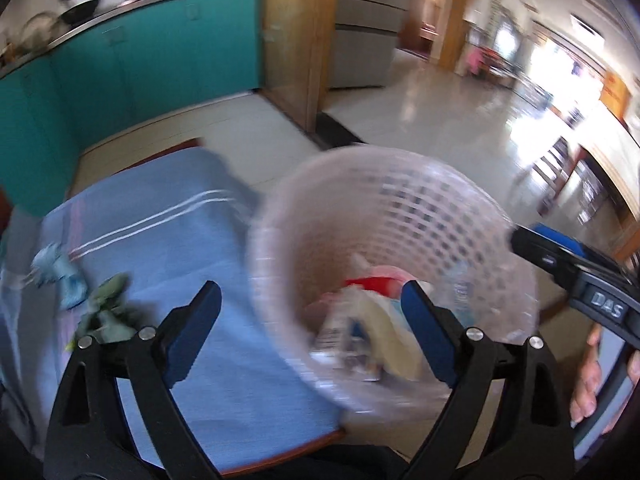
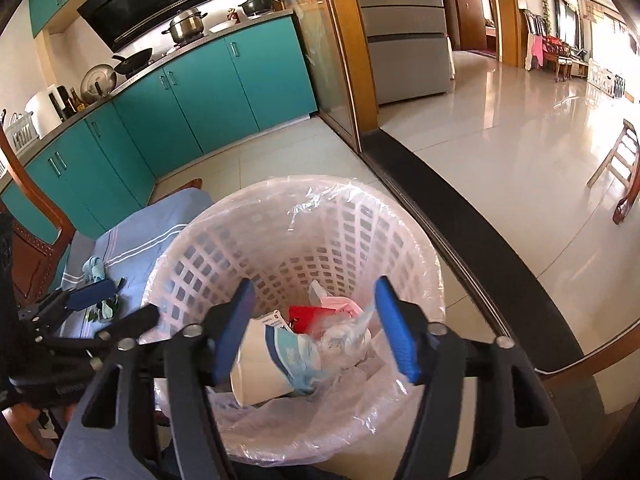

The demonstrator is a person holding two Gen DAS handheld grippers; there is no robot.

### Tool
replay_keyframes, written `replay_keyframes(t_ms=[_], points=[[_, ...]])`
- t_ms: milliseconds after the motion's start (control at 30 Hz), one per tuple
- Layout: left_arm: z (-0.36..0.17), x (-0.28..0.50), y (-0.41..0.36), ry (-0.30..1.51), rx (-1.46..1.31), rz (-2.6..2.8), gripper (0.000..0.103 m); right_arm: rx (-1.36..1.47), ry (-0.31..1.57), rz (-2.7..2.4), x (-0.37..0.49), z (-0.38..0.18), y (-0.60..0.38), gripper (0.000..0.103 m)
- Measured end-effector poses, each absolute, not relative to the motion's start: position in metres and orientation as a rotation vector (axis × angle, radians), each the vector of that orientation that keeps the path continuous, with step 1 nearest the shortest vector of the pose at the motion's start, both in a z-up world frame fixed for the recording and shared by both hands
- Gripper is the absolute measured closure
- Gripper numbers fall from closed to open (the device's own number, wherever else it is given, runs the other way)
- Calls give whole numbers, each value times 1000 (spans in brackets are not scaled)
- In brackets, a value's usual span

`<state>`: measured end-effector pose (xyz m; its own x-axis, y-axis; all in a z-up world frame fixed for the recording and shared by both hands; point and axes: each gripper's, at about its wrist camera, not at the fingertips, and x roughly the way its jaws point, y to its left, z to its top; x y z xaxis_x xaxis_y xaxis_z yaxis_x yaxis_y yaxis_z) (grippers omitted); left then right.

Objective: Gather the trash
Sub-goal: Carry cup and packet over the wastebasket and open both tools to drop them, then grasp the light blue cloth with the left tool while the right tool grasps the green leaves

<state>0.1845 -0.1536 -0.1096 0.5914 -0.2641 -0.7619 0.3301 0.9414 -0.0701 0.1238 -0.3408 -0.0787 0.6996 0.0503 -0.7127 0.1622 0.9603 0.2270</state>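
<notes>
A white lattice trash basket [image 2: 304, 220] lined with a clear bag stands on the floor beside a chair; it also shows, blurred, in the left wrist view [image 1: 420, 200]. Inside lie a white paper cup [image 2: 260, 364], a red wrapper [image 2: 308, 314] and crumpled plastic. My right gripper [image 2: 316, 328] is open and empty above the basket's mouth. My left gripper [image 1: 312, 328] is open and empty, over the basket's left rim. Crumpled green trash [image 1: 108, 308] and light blue trash [image 1: 60, 276] lie on the blue cloth [image 1: 180, 240].
The blue striped cloth covers a wooden chair seat [image 2: 132, 236]. Teal kitchen cabinets [image 2: 200, 80] stand behind. A dark door threshold [image 2: 460, 216] crosses the glossy tiled floor [image 2: 500, 132]. Another wooden chair [image 2: 624, 168] stands at the far right.
</notes>
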Motion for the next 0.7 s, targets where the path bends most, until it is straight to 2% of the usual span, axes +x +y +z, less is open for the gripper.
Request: replay_keyframes(t_ms=[200, 400, 600, 633, 700], points=[[-109, 222, -51, 872, 0, -30, 10, 258, 791, 14, 131, -74, -313, 39], [-139, 284, 46, 1002, -104, 211, 5, 189, 825, 188, 152, -75, -239, 39], [-178, 340, 82, 1127, -239, 245, 5, 92, 900, 367, 163, -85, -155, 31], [-184, 343, 84, 1145, -241, 225, 8, 74, 904, 397, 165, -87, -143, 29], [-193, 346, 81, 1156, -196, 221, 21, 37, 908, 452, 172, -93, -119, 28]])
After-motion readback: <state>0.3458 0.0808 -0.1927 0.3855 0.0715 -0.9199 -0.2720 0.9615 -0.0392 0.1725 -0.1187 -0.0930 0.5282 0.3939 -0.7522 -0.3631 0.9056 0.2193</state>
